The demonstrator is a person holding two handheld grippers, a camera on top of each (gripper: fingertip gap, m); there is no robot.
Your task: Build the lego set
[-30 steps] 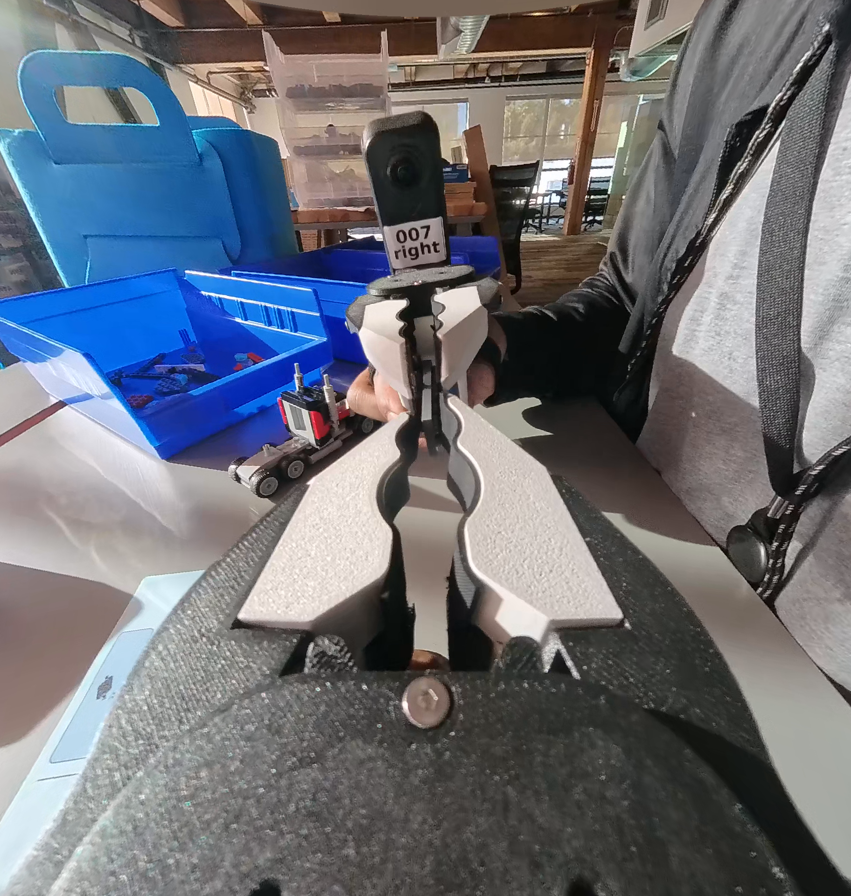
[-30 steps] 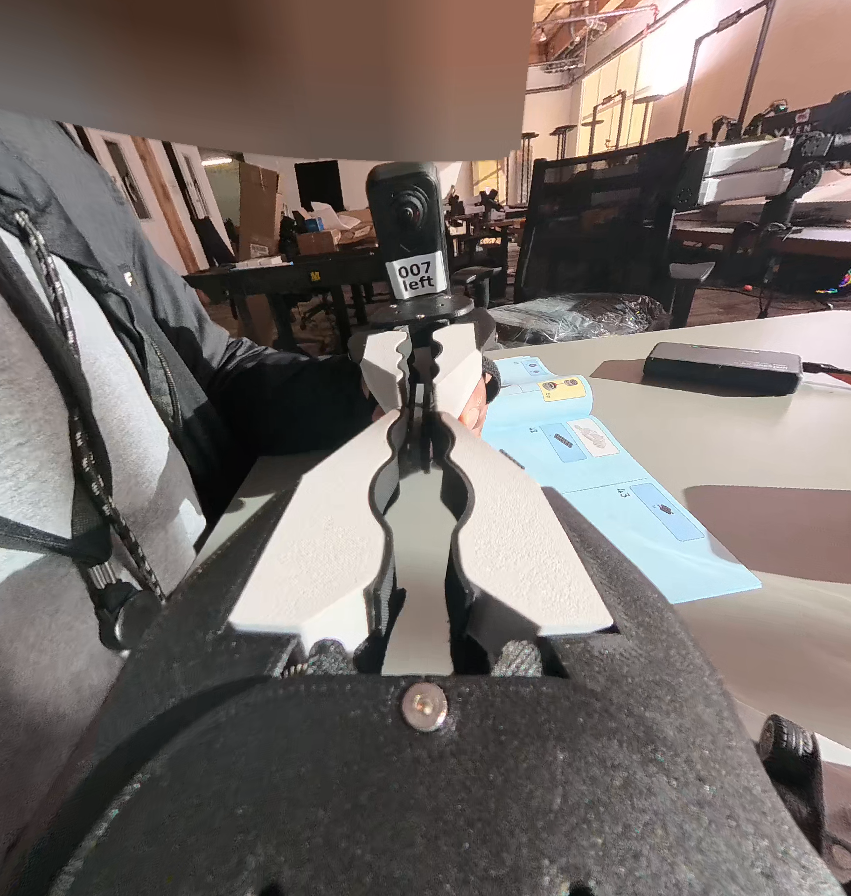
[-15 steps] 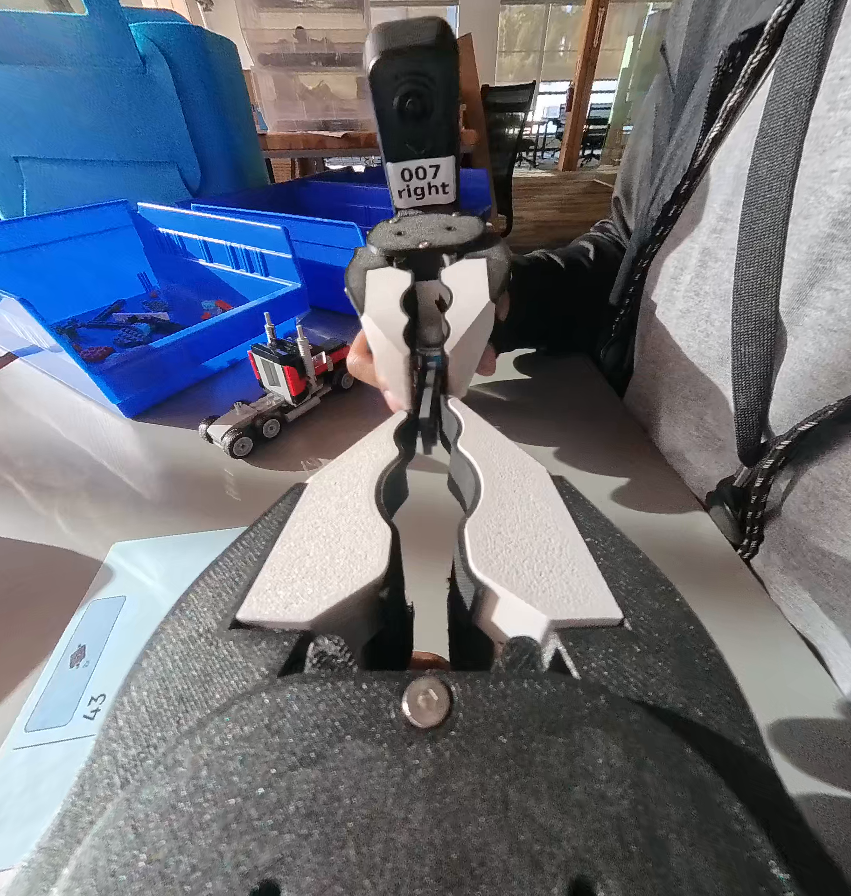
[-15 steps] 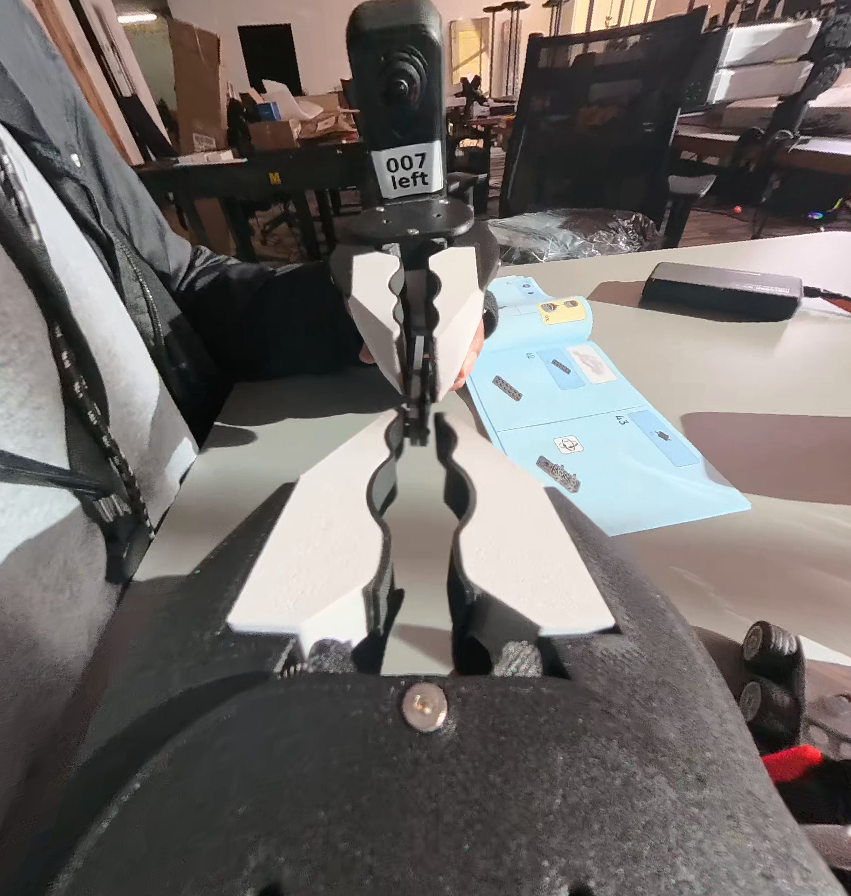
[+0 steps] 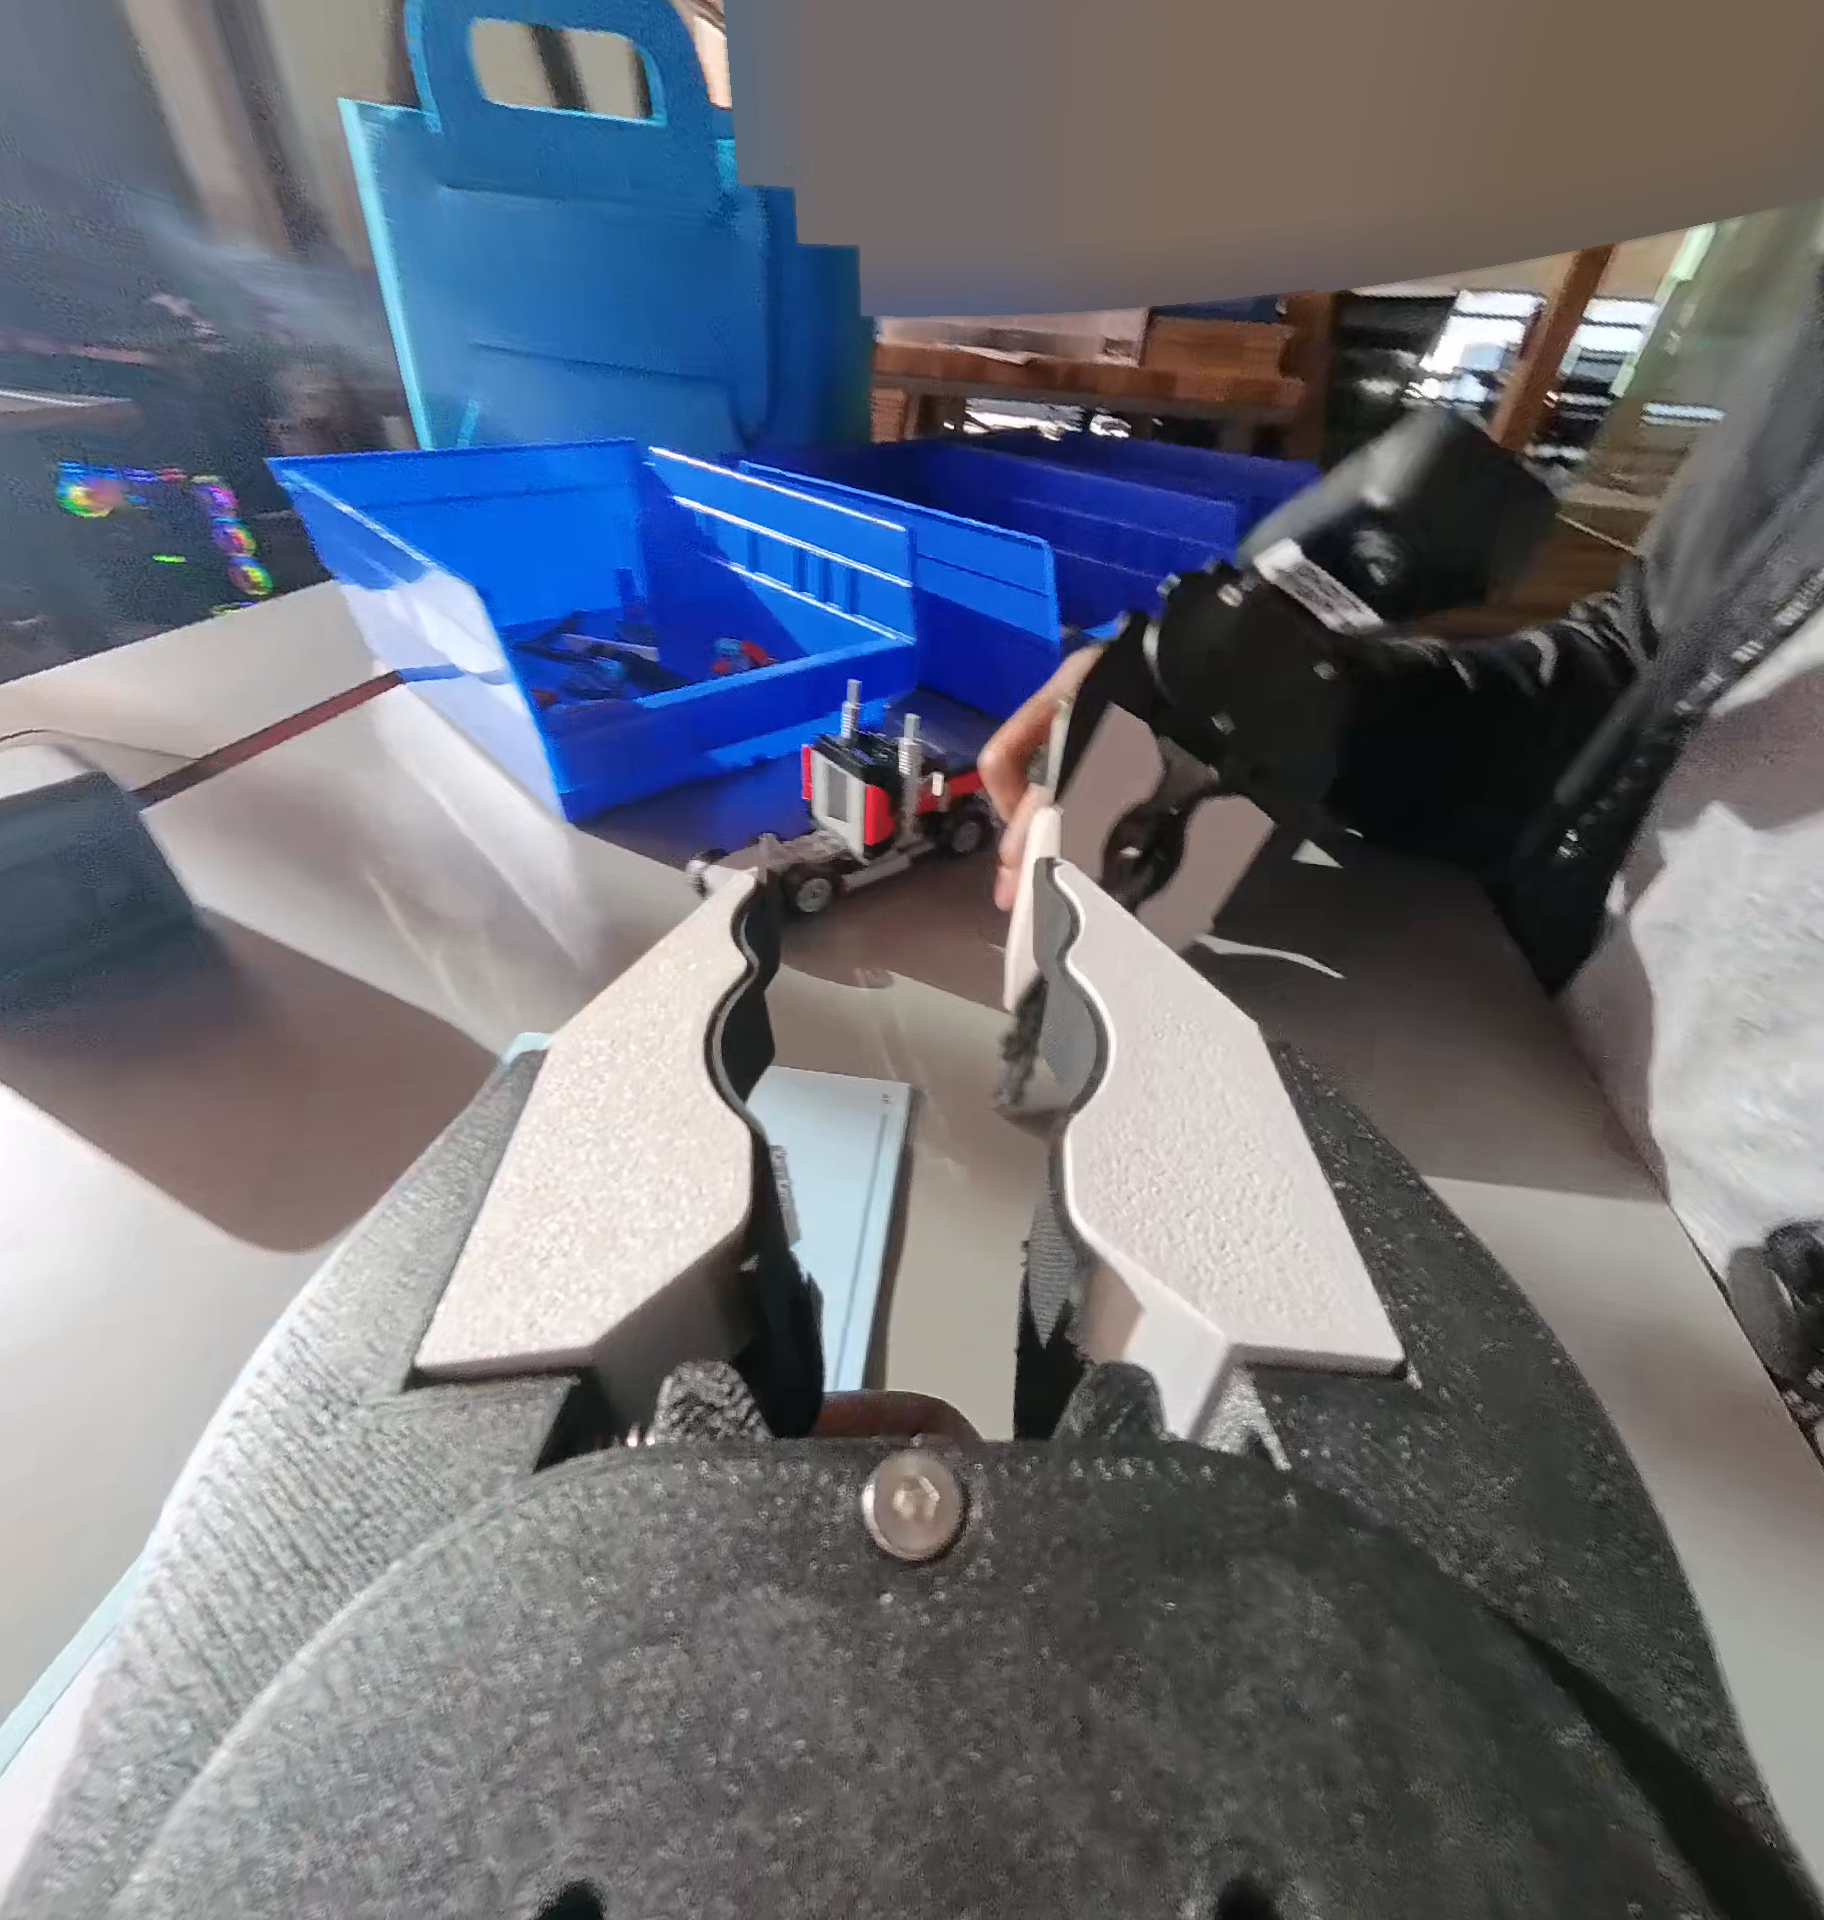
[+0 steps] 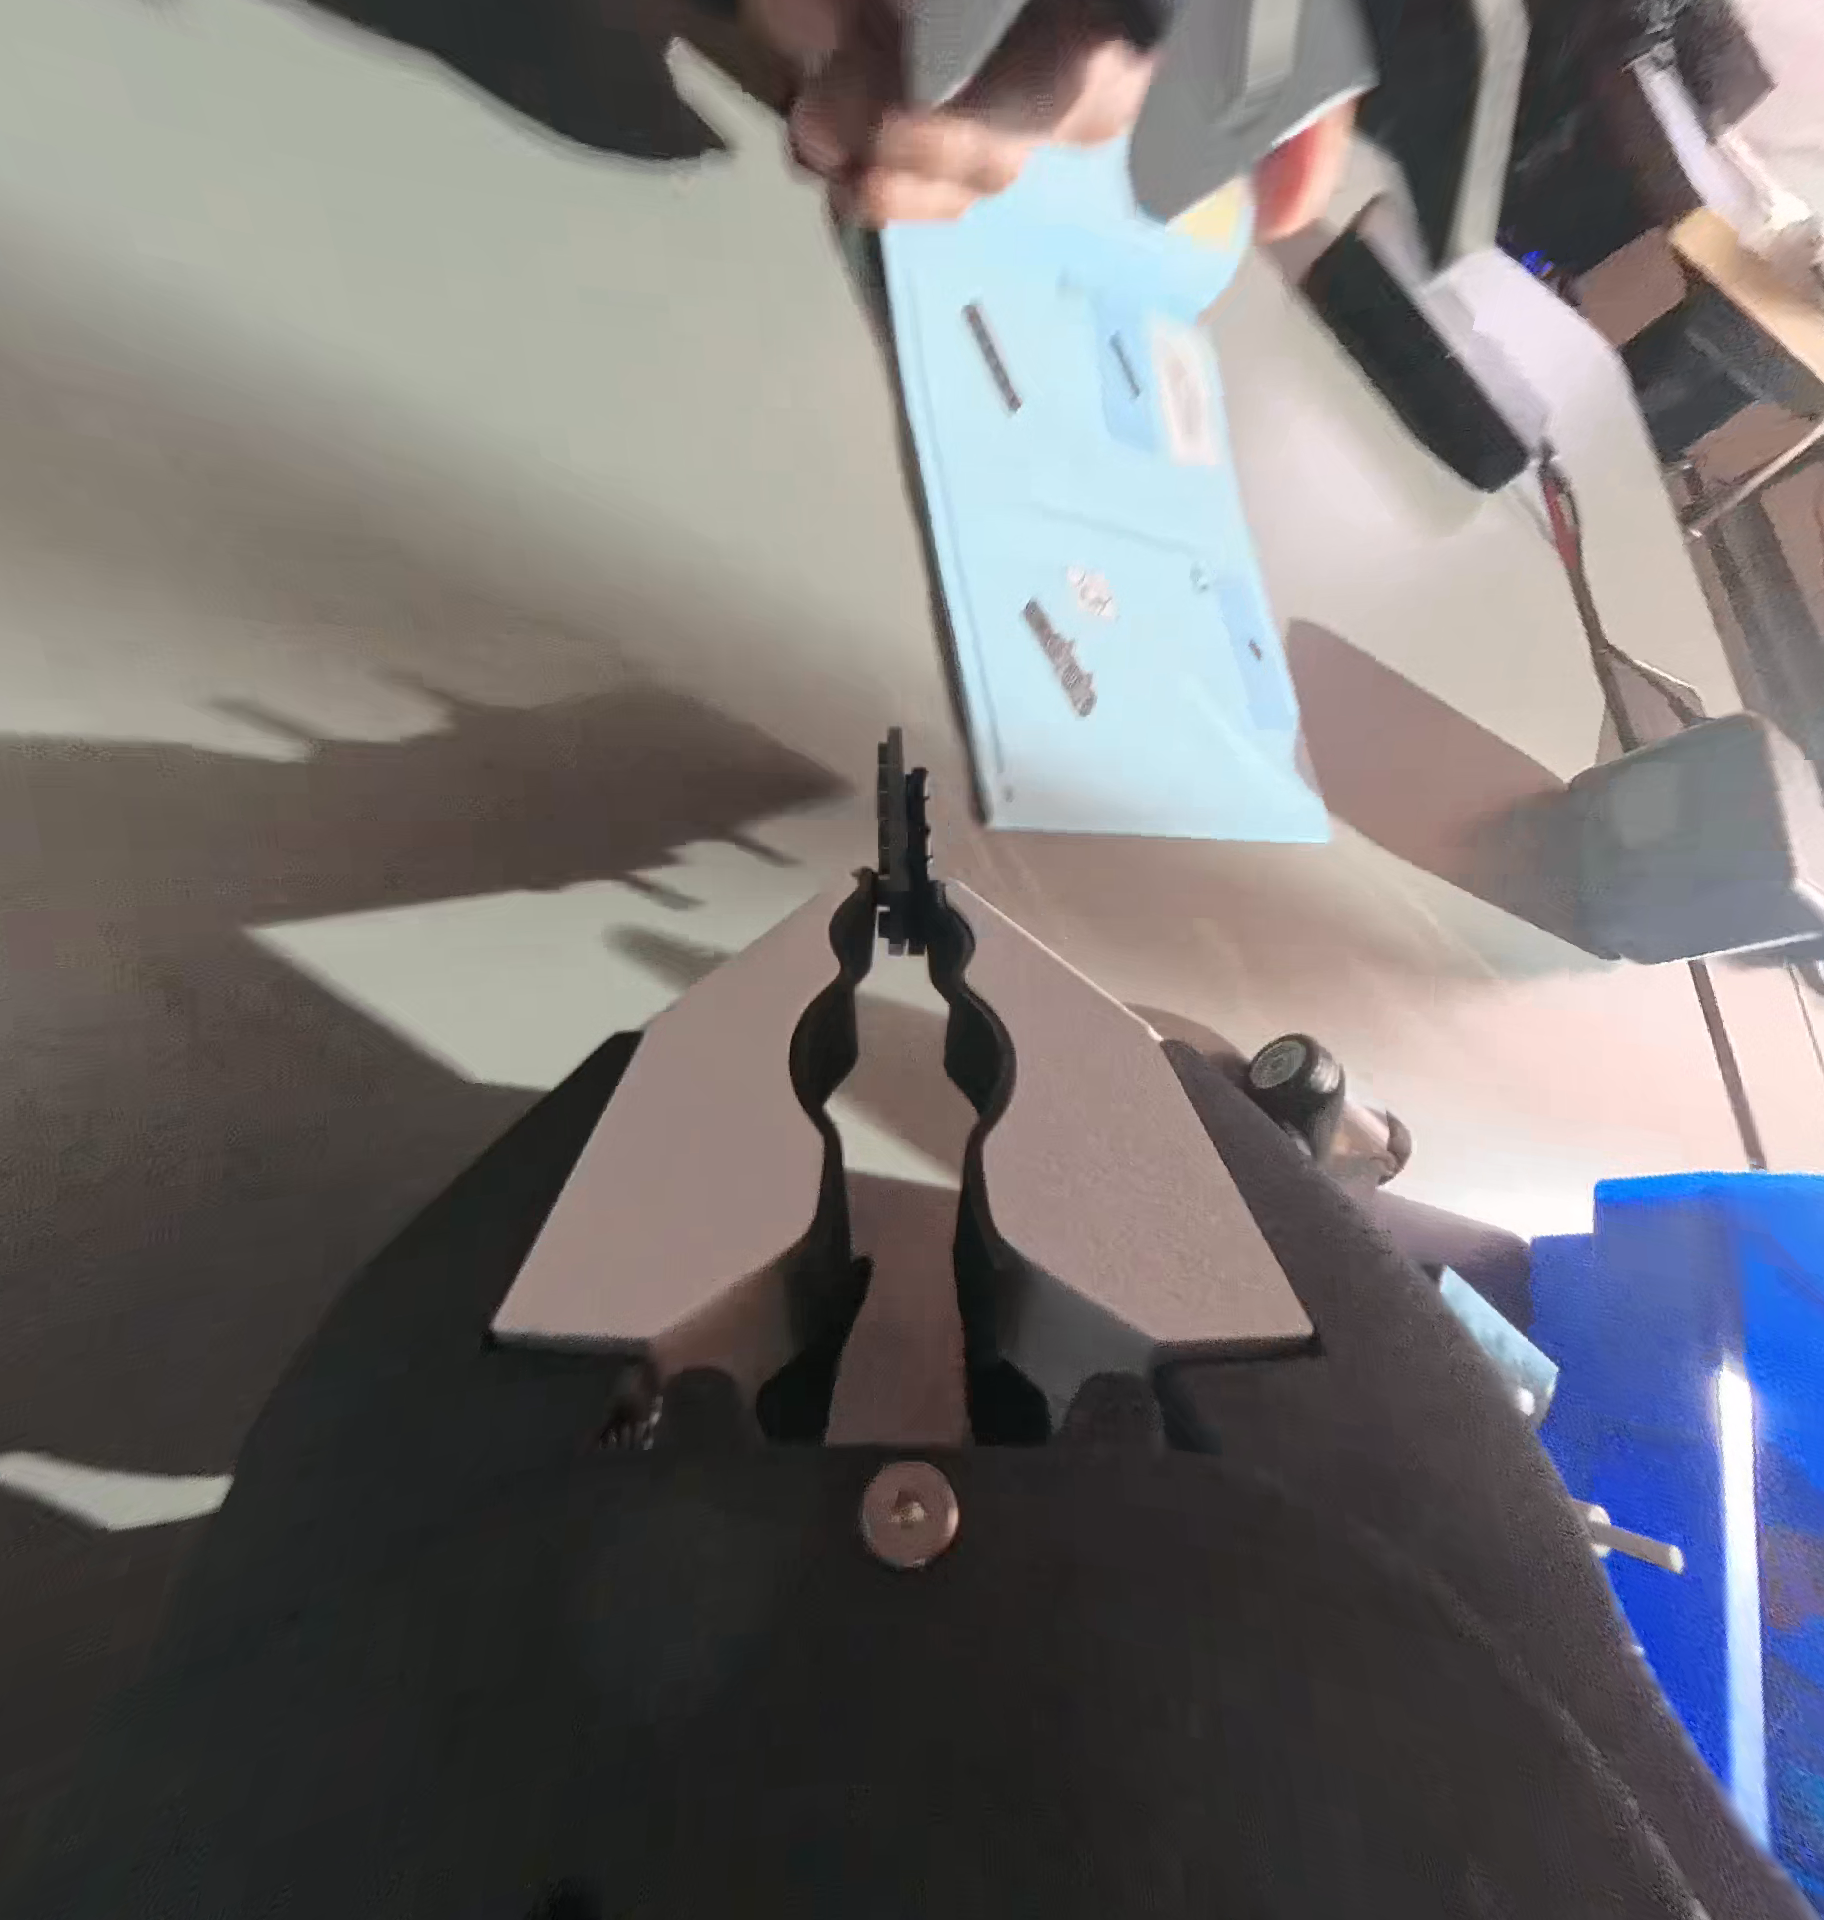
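Now left gripper [image 5: 892,914] jaws apart; right gripper [image 6: 903,894] clamps black lego piece [image 6: 900,831].

Black sleeve [image 5: 1490,717], grey wavy-edged jaws, silver screw [image 5: 911,1505]

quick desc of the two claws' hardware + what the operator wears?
Both alike: left claw and right claw have pale grey textured wedge fingers with wavy black inner pads, on rough black bodies with a hex screw. A labelled black camera tops each. Operator: black sleeve.
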